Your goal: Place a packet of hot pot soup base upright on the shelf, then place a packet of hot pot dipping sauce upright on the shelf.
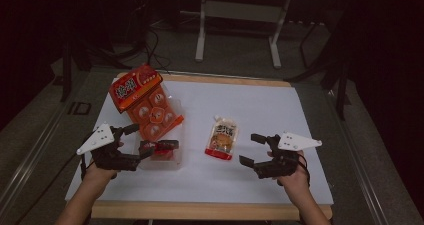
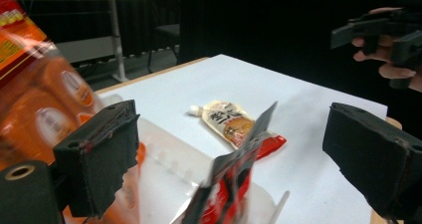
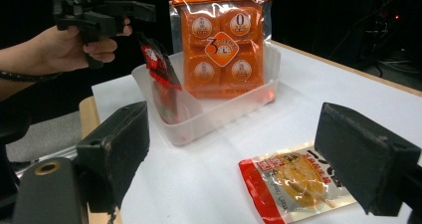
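Observation:
A clear plastic tub (image 1: 175, 161) sits at the left of the white table (image 1: 260, 100). A large orange snack pack (image 1: 150, 110) leans in its far end. A small red and black packet (image 1: 162, 147) stands upright in its near end. My left gripper (image 1: 141, 142) is open around that packet (image 2: 234, 179), its pads apart from it. A sauce pouch (image 1: 221, 140) with a red lower edge lies flat mid-table. Right of it, my right gripper (image 1: 250, 149) is open and holds nothing. In the right gripper view the pouch (image 3: 293, 179) lies just ahead of the jaws, the tub (image 3: 214, 117) beyond.
The white sheet covers a wooden board whose edge (image 1: 210, 211) runs along the near side. A metal table frame (image 1: 237, 15) stands on the dark floor behind. Bare white surface lies to the right of the pouch and toward the far edge.

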A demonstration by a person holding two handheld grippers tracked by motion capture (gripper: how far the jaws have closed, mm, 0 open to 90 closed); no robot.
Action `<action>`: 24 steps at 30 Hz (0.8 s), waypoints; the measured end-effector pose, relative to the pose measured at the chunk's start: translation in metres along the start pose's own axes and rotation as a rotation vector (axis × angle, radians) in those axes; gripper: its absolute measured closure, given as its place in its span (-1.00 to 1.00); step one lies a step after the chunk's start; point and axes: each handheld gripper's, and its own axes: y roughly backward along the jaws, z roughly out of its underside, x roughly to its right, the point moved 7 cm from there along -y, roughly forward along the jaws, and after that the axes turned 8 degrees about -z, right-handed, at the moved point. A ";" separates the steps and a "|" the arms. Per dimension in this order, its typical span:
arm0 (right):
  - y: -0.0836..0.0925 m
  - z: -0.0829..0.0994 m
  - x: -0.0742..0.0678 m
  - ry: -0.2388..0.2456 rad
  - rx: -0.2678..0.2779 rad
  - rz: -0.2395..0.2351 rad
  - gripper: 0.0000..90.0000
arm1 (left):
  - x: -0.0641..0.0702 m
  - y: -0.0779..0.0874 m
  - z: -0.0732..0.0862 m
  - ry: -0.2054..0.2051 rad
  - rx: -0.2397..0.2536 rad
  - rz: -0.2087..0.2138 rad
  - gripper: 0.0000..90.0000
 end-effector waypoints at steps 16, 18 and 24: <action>-0.005 -0.002 0.017 -0.008 -0.029 0.052 -0.73 | 0.044 -0.011 -0.015 -0.076 0.016 0.083 -0.84; -0.006 -0.001 0.022 -0.007 -0.036 0.068 -0.71 | 0.049 -0.012 -0.016 -0.075 0.018 0.093 -0.83; -0.009 0.001 0.037 -0.003 -0.034 0.102 -0.69 | 0.065 -0.014 -0.019 -0.074 0.034 0.134 -0.83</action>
